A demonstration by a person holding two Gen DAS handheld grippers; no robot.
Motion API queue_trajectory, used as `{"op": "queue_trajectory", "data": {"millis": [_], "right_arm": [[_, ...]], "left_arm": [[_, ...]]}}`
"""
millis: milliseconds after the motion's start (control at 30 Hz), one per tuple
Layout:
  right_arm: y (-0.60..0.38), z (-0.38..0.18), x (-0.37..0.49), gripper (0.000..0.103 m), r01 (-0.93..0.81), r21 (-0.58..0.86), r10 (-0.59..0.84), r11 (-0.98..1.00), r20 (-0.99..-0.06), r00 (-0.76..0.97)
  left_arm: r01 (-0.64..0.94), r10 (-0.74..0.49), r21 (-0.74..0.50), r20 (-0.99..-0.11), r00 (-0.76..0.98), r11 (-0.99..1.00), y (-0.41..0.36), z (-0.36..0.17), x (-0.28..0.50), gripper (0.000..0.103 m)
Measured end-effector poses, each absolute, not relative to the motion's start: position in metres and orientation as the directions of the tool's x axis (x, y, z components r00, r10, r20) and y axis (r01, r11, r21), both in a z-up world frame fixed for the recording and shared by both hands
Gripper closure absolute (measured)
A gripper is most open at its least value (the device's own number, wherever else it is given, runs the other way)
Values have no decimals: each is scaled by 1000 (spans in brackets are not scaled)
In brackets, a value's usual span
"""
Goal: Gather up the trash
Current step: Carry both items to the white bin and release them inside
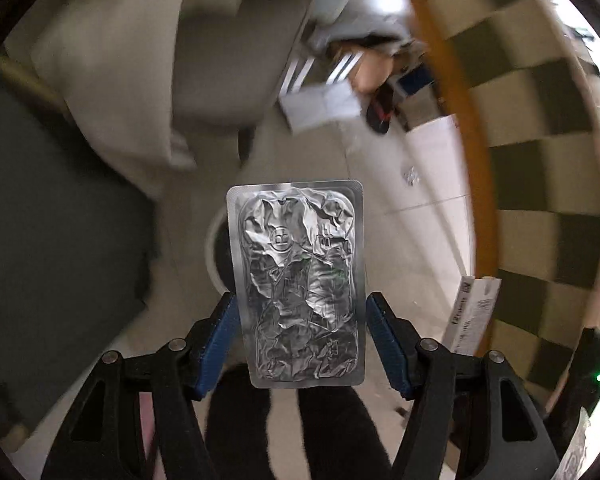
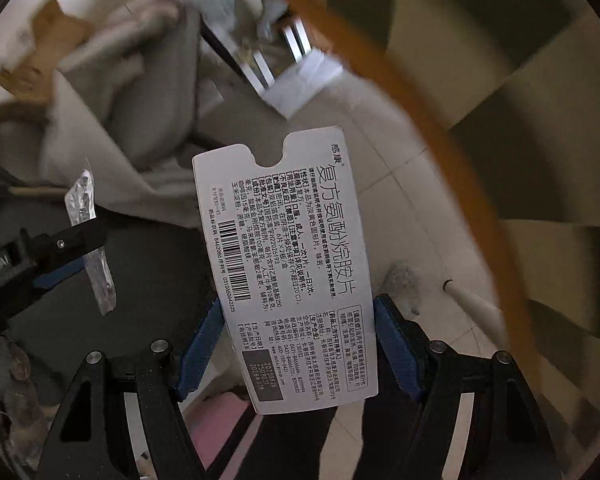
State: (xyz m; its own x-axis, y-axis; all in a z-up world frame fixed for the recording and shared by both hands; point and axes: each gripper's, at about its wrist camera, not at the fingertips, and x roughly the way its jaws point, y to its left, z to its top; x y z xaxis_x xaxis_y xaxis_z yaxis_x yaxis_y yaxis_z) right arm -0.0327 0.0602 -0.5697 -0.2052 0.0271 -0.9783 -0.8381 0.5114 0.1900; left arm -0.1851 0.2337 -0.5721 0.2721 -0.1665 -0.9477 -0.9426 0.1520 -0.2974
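A crumpled silver foil blister pack (image 1: 296,248) stands upright between the blue pads of my left gripper (image 1: 300,300), which is shut on its two long edges. In the right wrist view a flattened white medicine carton (image 2: 284,240) with black print and a barcode is clamped the same way in my right gripper (image 2: 299,302). Both grippers point steeply down at a pale tiled floor (image 1: 420,240). The two hands are side by side: the carton (image 1: 474,312) shows edge-on at the right of the left wrist view, and the blister pack (image 2: 82,196) shows at the left of the right wrist view.
A checkered cloth with an orange edge (image 1: 540,184) curves along the right. Pale fabric (image 1: 120,80) and a dark grey surface (image 1: 60,220) fill the left. White paper (image 1: 320,106) and a small foil scrap (image 1: 410,176) lie on the floor. A person's dark trouser legs (image 1: 284,432) are below.
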Motion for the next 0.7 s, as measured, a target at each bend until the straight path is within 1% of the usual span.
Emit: {"op": "queue_trajectory", "data": {"millis": [133, 233, 300, 333, 367, 400, 433, 500, 533, 567, 600, 700], "right_arm": [[68, -655, -42, 26, -837, 190, -21, 514, -972, -233], [73, -708, -46, 26, -835, 201, -28, 512, -968, -250], [77, -736, -46, 26, -835, 210, -34, 509, -964, -263], [78, -751, -48, 26, -827, 219, -34, 517, -961, -275], [81, -758, -46, 26, -825, 227, -33, 518, -958, -285], [84, -767, -47, 26, -823, 239, -33, 515, -954, -298], [85, -775, -48, 25, -824, 243, -32, 512, -953, -301], [92, -785, -49, 25, -827, 262, -24, 498, -949, -315], [96, -789, -50, 18, -830, 266, -26, 490, -947, -319], [96, -790, -54, 7, -834, 268, -26, 482, -947, -320], [98, -791, -52, 0, -839, 266, -23, 475, -949, -314], [107, -782, -55, 0, -873, 222, -30, 434, -965, -260]], "left_arm": [[-932, -258, -349, -913, 315, 99, 240, -670, -187, 41], [-927, -303, -370, -891, 338, 56, 242, -720, -184, 40], [-924, -311, -377, -886, 344, 54, 242, -739, -182, 39], [-925, -311, -375, -888, 340, 57, 242, -751, -181, 33], [-925, -308, -374, -889, 339, 60, 243, -755, -182, 21], [-929, -303, -365, -894, 331, 63, 242, -761, -183, 15], [-932, -301, -357, -897, 323, 66, 242, -763, -184, 5], [-941, -296, -331, -908, 297, 71, 239, -761, -191, 4], [-951, -282, -297, -922, 263, 85, 237, -759, -194, 4], [-958, -263, -269, -936, 236, 100, 237, -756, -198, 4], [-965, -236, -236, -950, 203, 118, 236, -756, -203, 4], [-978, -105, -79, -993, 59, 193, 230, -735, -210, 4]]}}
